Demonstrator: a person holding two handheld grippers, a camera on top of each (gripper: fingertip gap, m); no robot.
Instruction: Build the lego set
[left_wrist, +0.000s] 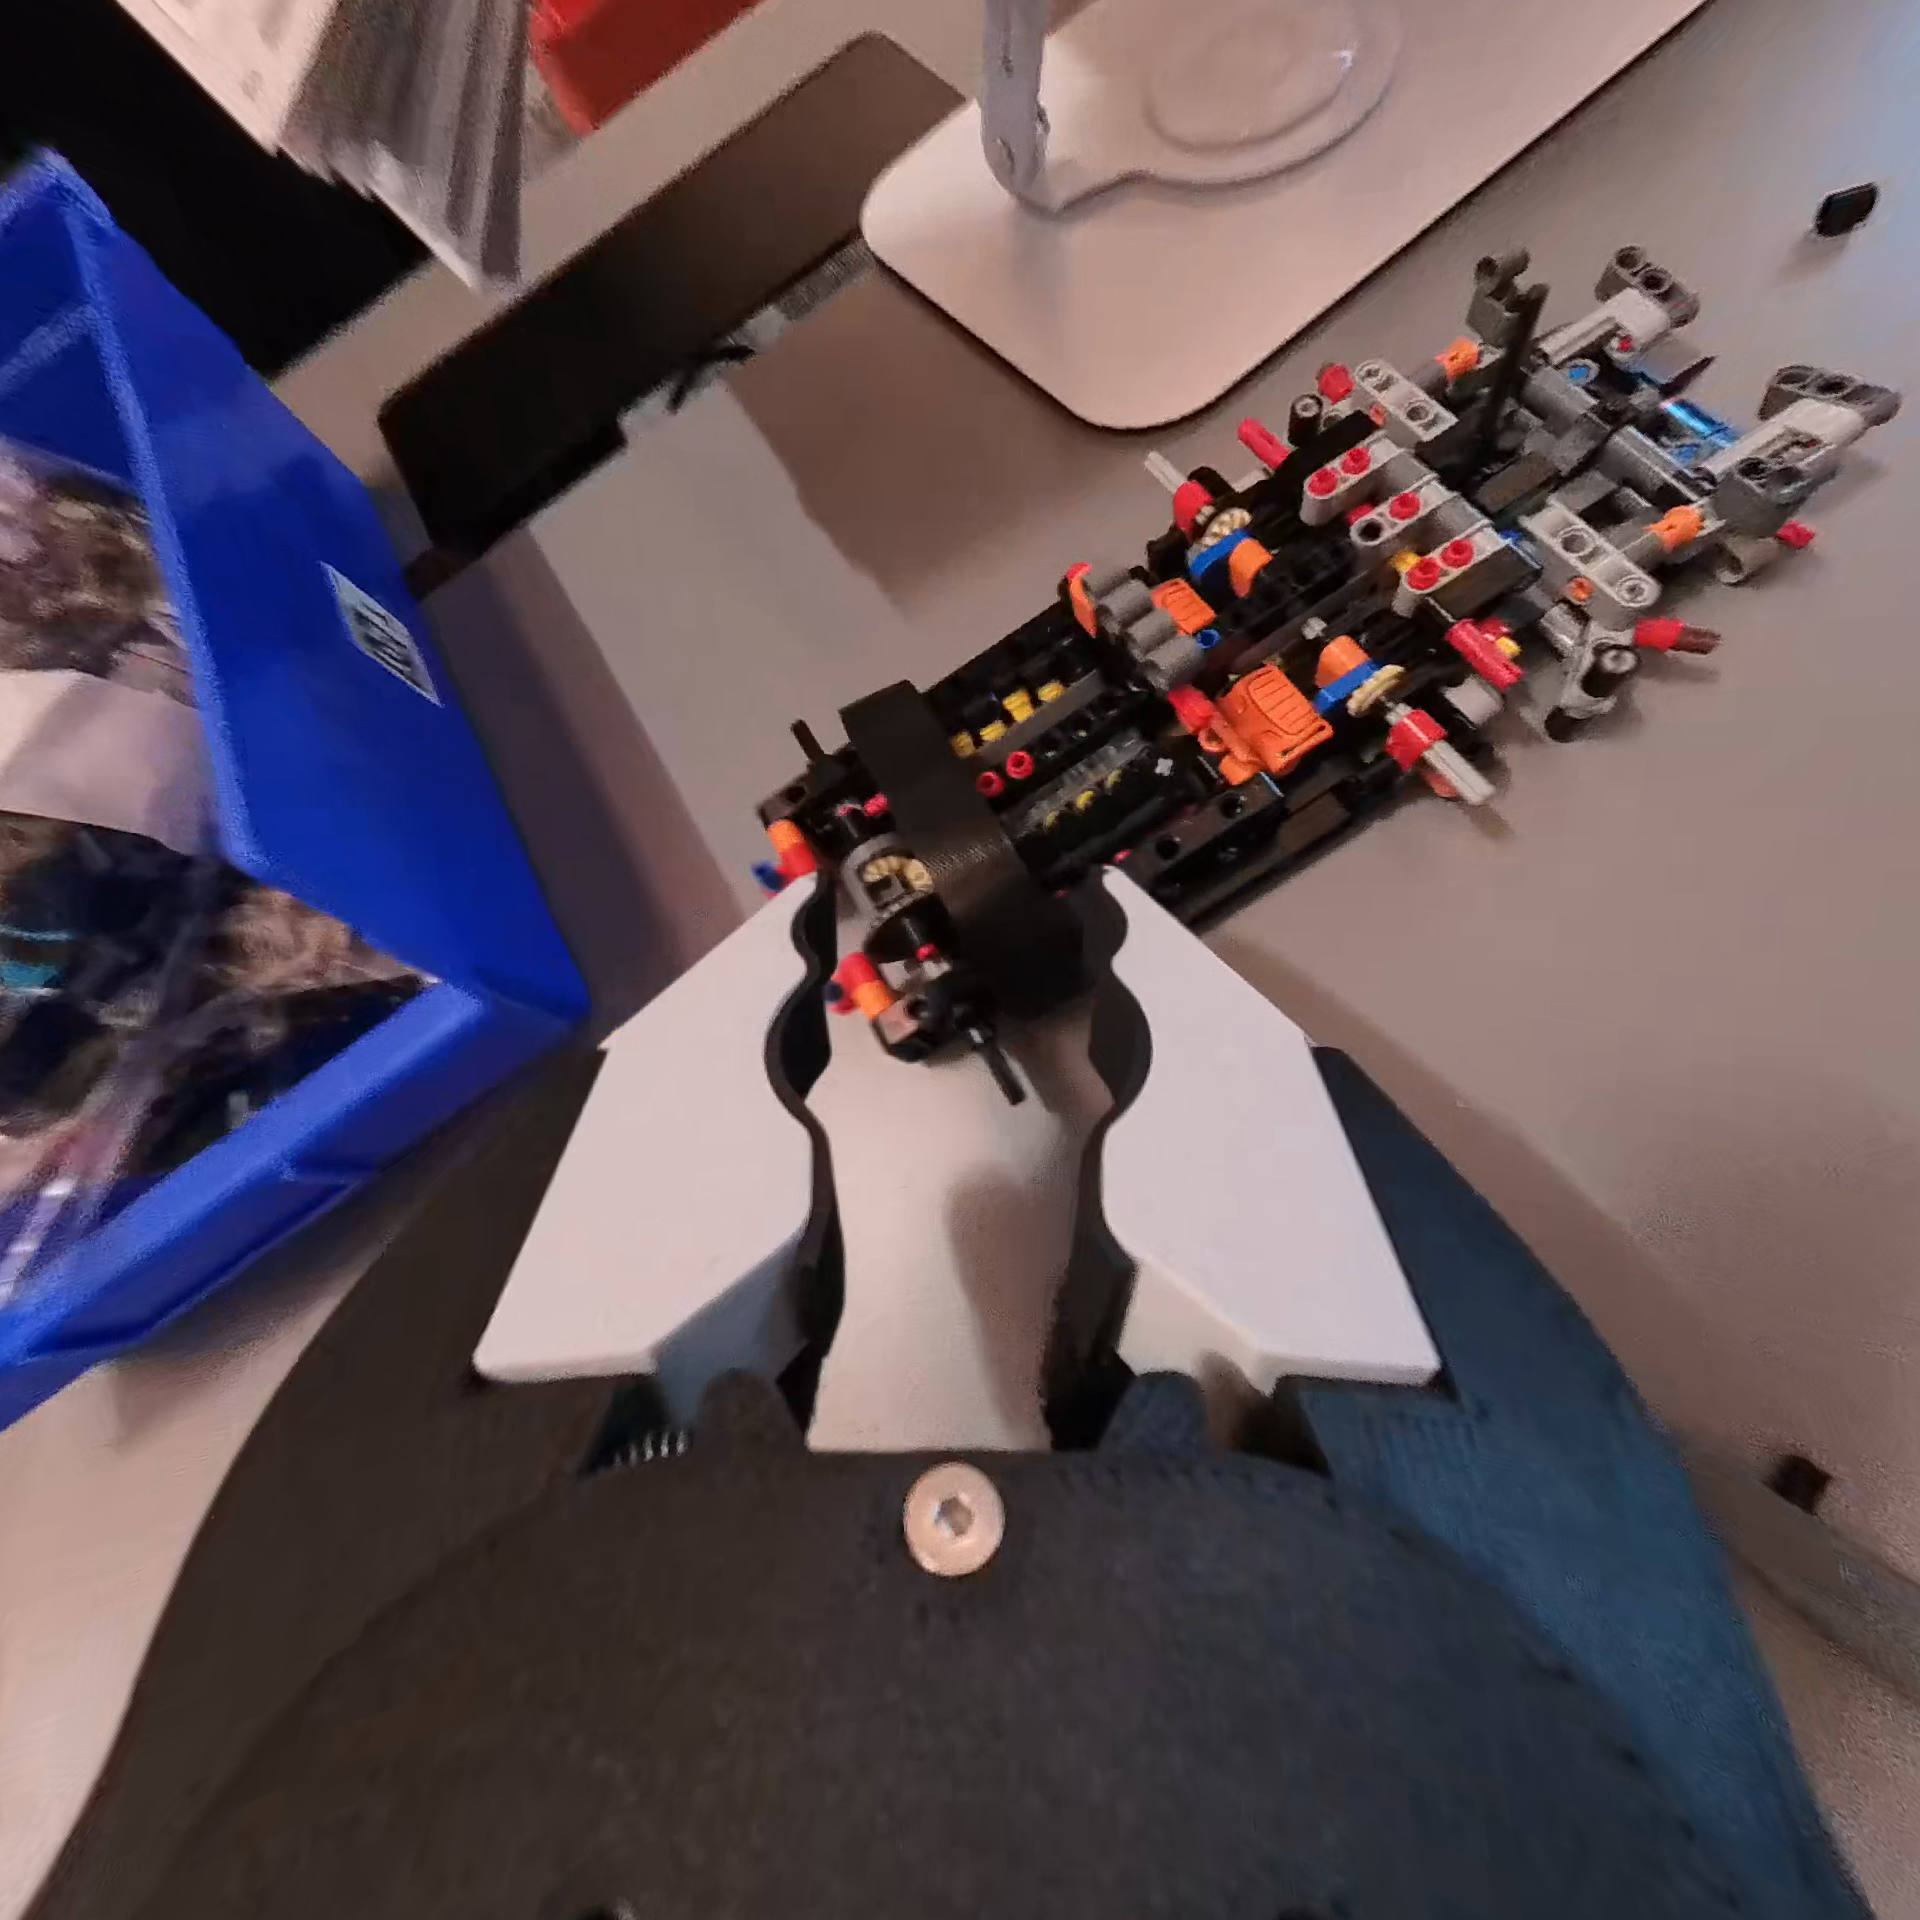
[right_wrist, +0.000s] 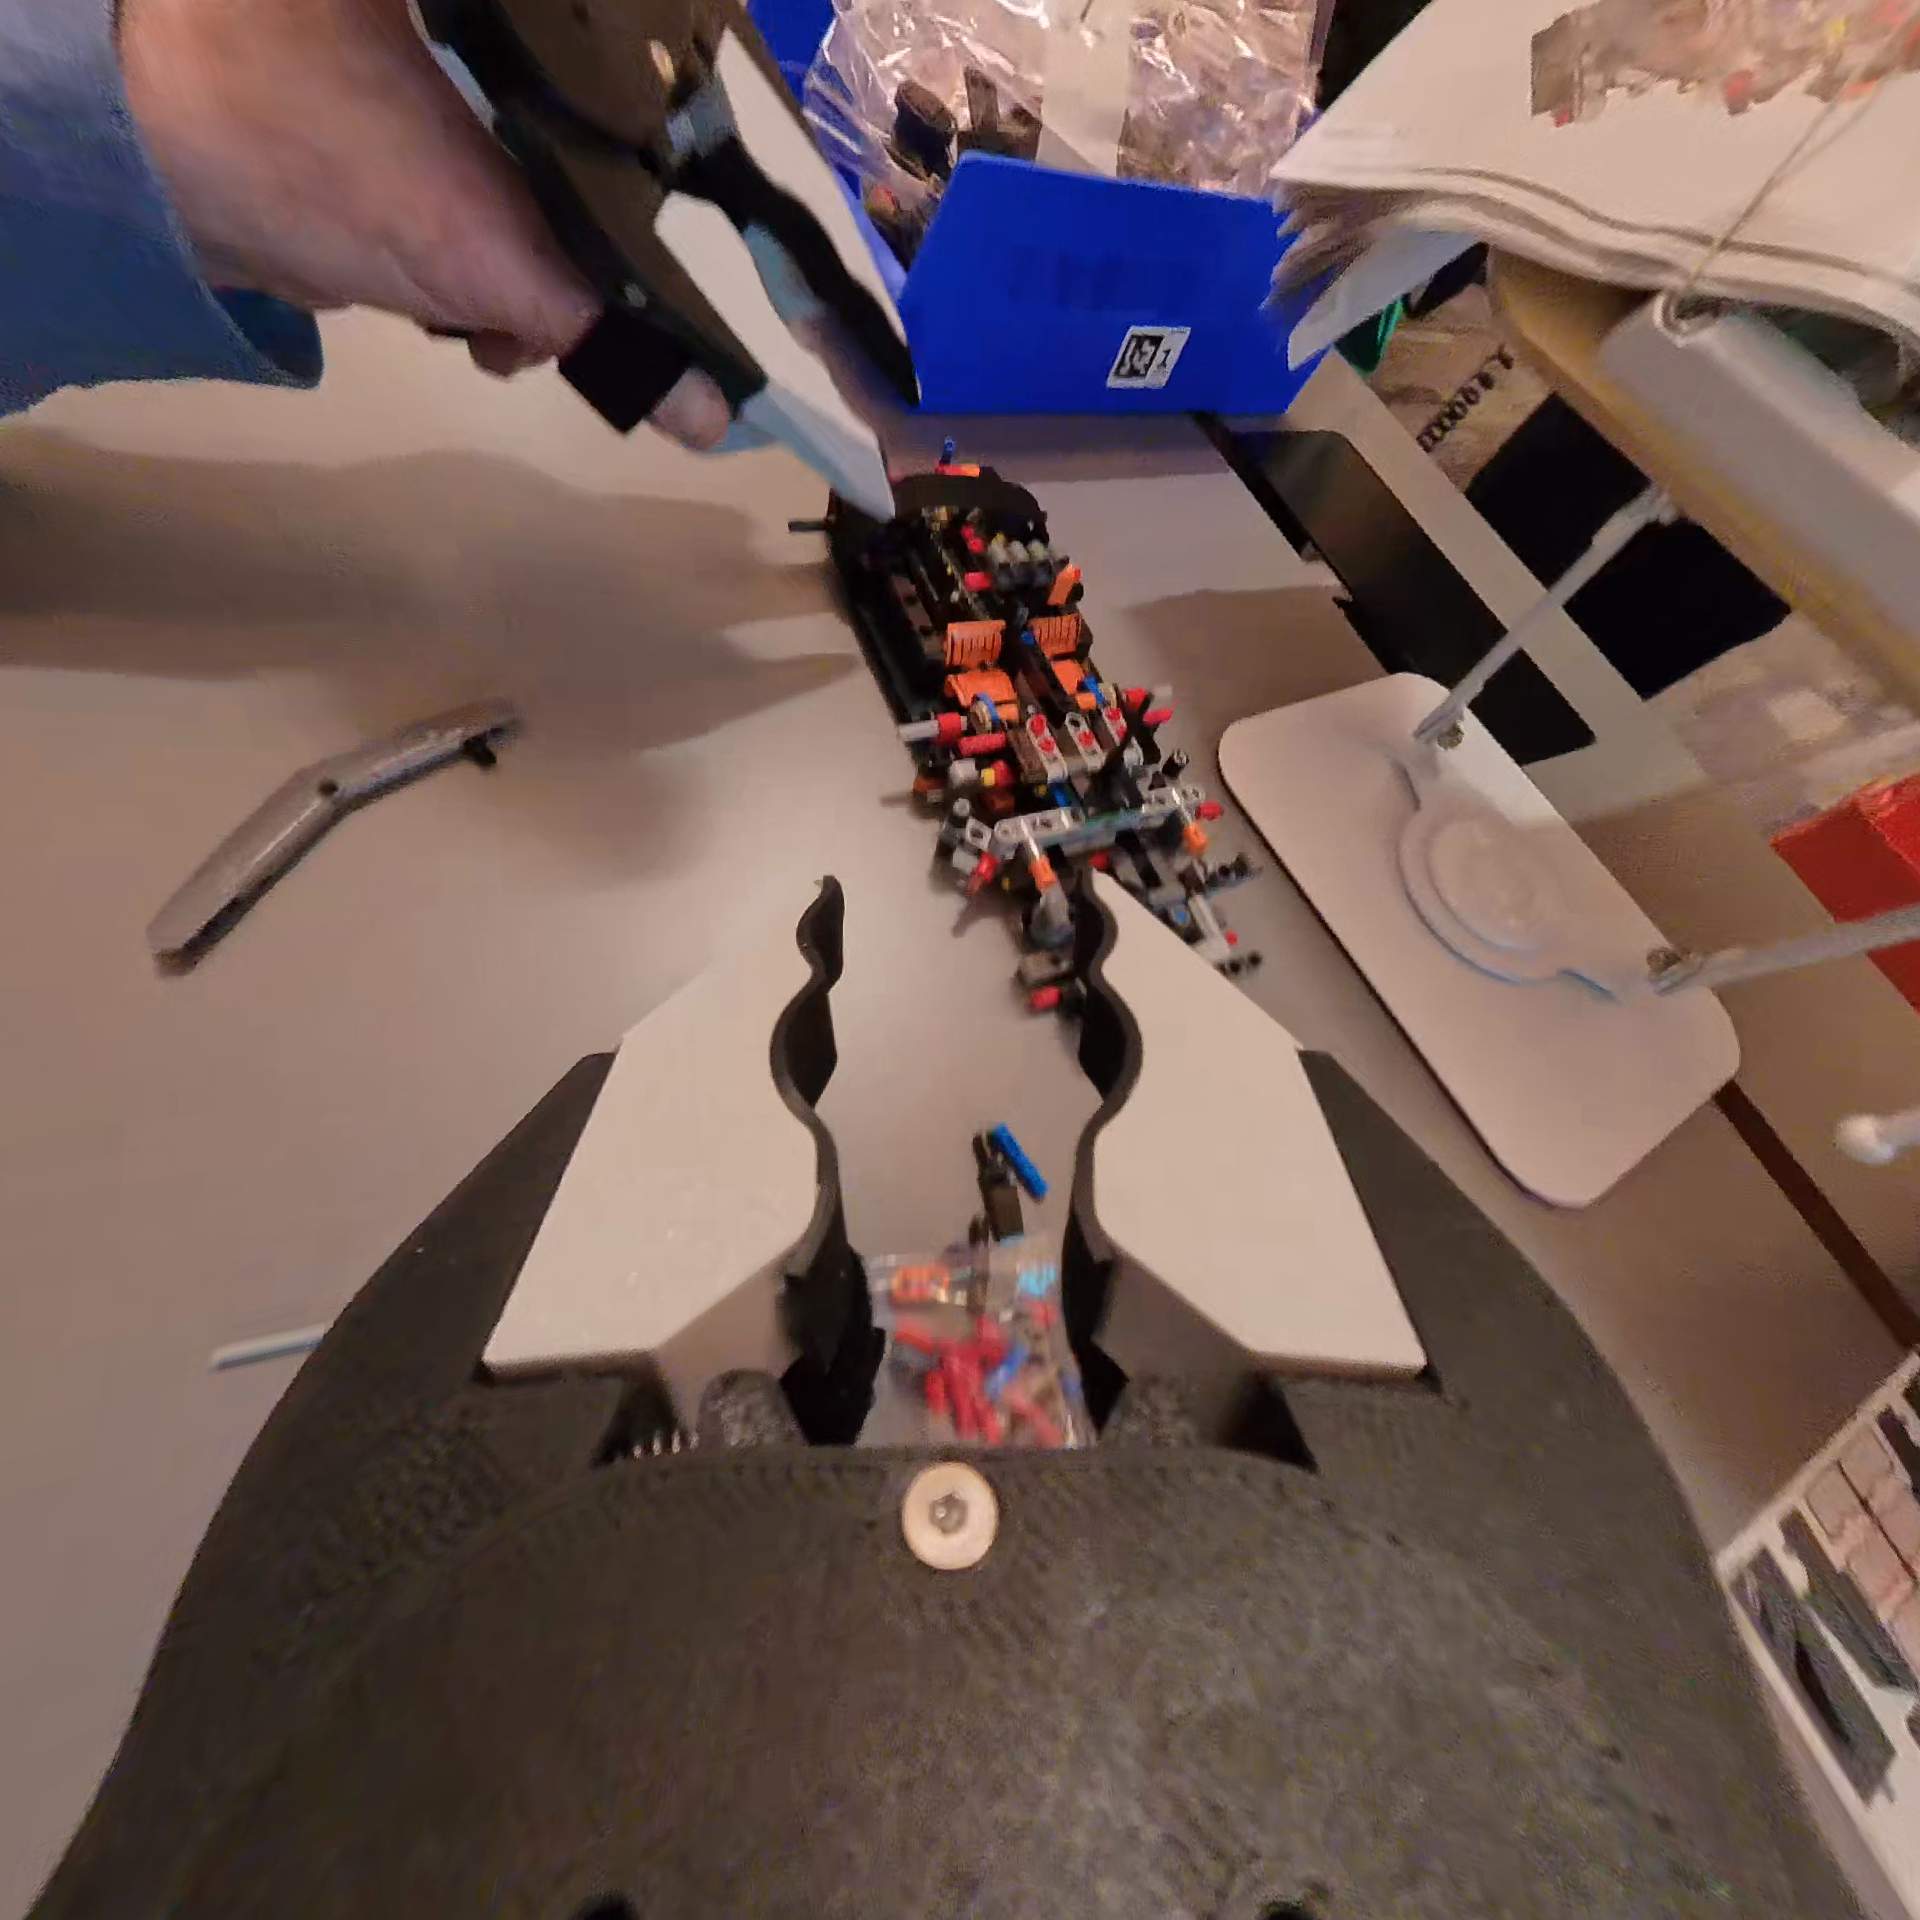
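Note:
A long, partly built Lego chassis (left_wrist: 1247, 665), black with orange, red and grey parts, lies on the grey table. It also shows in the right wrist view (right_wrist: 1018, 727). My left gripper (left_wrist: 961, 894) is open. Its fingertips straddle the chassis end that has a black curved piece (left_wrist: 935, 810) and a tan gear. My right gripper (right_wrist: 961, 894) is open and empty at the opposite end, its right fingertip (right_wrist: 1117, 935) beside the grey front parts. A clear bag of small red and blue pins (right_wrist: 977, 1351) and a small black and blue piece (right_wrist: 1008, 1174) lie between its fingers.
A blue bin (left_wrist: 312, 727) (right_wrist: 1091, 281) of bagged parts stands behind the chassis. A white stand base (left_wrist: 1143, 260) (right_wrist: 1475, 935) sits beside it. A grey curved panel (right_wrist: 322, 810) lies at left. An open booklet (right_wrist: 1662, 156) is at top right, a parts tray (right_wrist: 1849, 1558) at lower right. The left gripper's tips are roughly 20 cm from the right gripper's. The grey curved panel (right_wrist: 322, 810) is about 20 cm from both grippers' fingertips.

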